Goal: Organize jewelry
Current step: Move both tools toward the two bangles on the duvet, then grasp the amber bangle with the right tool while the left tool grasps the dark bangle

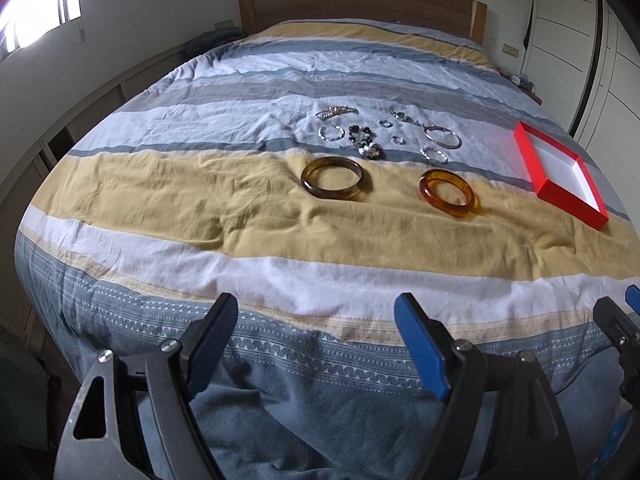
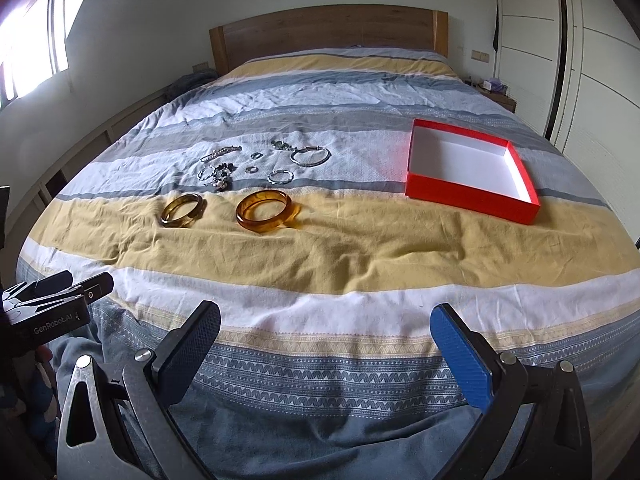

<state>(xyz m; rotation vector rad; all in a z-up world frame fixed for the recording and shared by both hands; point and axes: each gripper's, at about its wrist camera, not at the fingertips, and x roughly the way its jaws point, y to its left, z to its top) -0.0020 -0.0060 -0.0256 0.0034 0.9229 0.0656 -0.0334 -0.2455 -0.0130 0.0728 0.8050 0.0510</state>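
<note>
Jewelry (image 1: 384, 136) in the left wrist view lies untouched mid-bed beyond the wide-open, empty left gripper (image 1: 316, 320); the right wrist view shows the right gripper (image 2: 326, 328) equally spread and empty, red box (image 2: 472, 196) vacant, so sorting has not begun and a reach toward the amber bangle (image 2: 265, 211) likely comes next.

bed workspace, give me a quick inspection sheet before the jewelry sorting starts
surface: striped bedspread, wrinkled.
job's things: red box open and empty, on the right; orange bangle and brown bangle on the yellow stripe; small silver and beaded jewelry spread behind them.
clutter: nothing seen.
grippers: left tool and right tool both open, holding nothing, at the bed's near edge.
cables: nothing seen.
surroundings: wooden headboard, white wardrobe, window.
</note>
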